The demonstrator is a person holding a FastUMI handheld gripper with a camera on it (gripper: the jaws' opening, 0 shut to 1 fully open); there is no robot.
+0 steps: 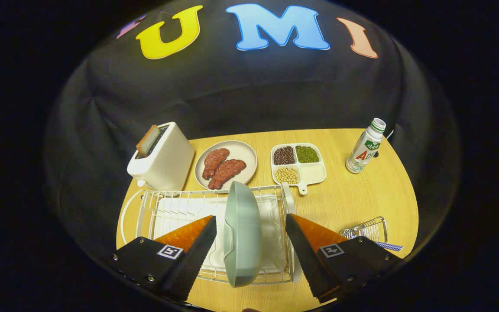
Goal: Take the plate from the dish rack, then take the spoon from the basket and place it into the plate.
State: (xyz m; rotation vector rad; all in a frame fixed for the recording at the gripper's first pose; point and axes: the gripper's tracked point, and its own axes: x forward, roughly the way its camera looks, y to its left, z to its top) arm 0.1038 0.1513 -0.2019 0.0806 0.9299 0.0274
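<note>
Gripper view shows my gripper (249, 255) with its fingers spread wide on either side of the pale green plate (243, 234), touching neither face. That plate stands on edge in the white wire dish rack (180, 208) on the wooden table (353, 195). Off beyond my right finger sits the small wire basket (368, 229), well apart from the rack.

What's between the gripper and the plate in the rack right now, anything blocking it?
Nothing visible. The plate stands on edge in the dish rack, directly between the open gripper fingers, with clear gaps on both sides.
</note>
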